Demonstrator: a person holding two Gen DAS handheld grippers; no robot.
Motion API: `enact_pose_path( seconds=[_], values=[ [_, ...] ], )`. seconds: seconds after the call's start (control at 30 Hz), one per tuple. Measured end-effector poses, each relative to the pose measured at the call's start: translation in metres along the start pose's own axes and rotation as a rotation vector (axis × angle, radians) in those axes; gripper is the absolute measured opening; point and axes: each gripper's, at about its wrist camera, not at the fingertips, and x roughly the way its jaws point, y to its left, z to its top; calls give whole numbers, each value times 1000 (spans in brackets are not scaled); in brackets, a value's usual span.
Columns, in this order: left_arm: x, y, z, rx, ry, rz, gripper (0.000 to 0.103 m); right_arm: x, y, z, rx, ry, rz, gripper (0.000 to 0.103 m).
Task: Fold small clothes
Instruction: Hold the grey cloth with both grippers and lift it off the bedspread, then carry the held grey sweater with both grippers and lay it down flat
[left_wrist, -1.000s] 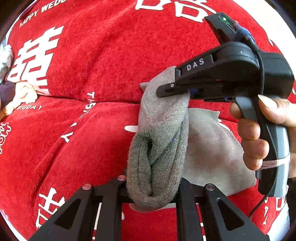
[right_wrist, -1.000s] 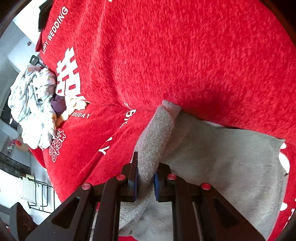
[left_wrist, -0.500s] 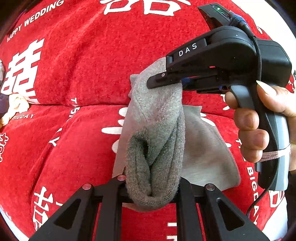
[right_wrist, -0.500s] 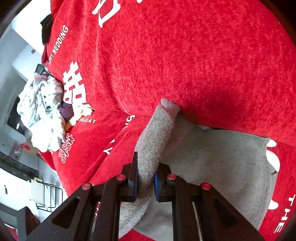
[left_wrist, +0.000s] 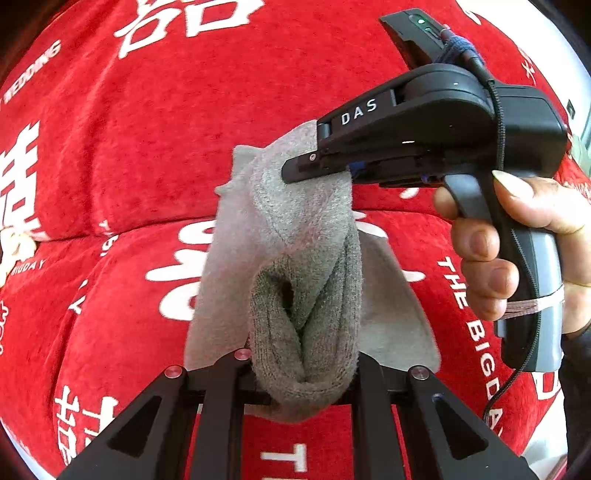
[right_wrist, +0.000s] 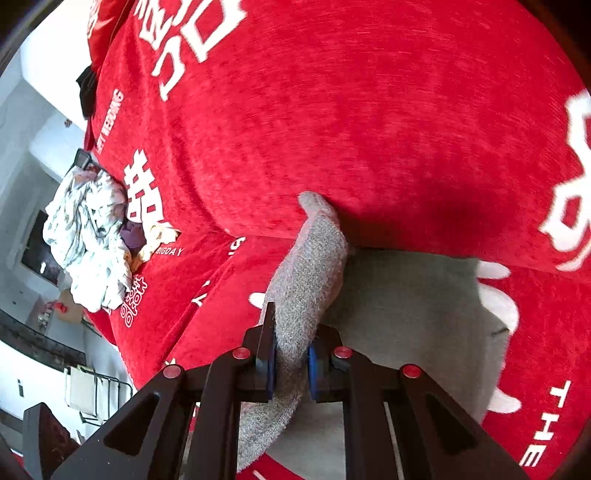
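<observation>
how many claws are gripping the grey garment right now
2: the left claw pinches the grey garment at its near bunched end; the right claw clamps its far edge.

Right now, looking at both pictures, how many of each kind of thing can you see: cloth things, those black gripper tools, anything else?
Grey garment, clamped by both grippers: 1
Red printed cover: 1
Heap of crumpled laundry, pieces too tangled to count: 1
Grippers, left gripper and right gripper: 2
Hand holding the right gripper: 1
Total: 6
</observation>
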Motion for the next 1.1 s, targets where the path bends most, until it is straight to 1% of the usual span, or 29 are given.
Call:
enact_pose_path(
  seconds=[0.13,0.33,0.5,0.63,0.83,0.97,1.1],
  values=[
    [7,-21,4,28,16,-2,16,-12,-27,-7,27,-13,8,14],
    [16,-48,5,67,32,2,16,-24,-55,-15,54,-39,30,14],
    [33,-68,4,102,56,10,16,-28,-77,-22,75,-50,42,14],
    [49,-82,1,125,84,14,16,-27,-99,-29,101,-55,55,14],
    [70,-99,-1,165,113,32,16,-21,-120,-37,133,-59,70,14],
    [84,-112,-7,221,129,63,16,-16,-139,-44,159,-59,72,14],
    [94,-122,-10,252,131,89,16,-7,-155,-50,186,-48,65,14]
  ],
)
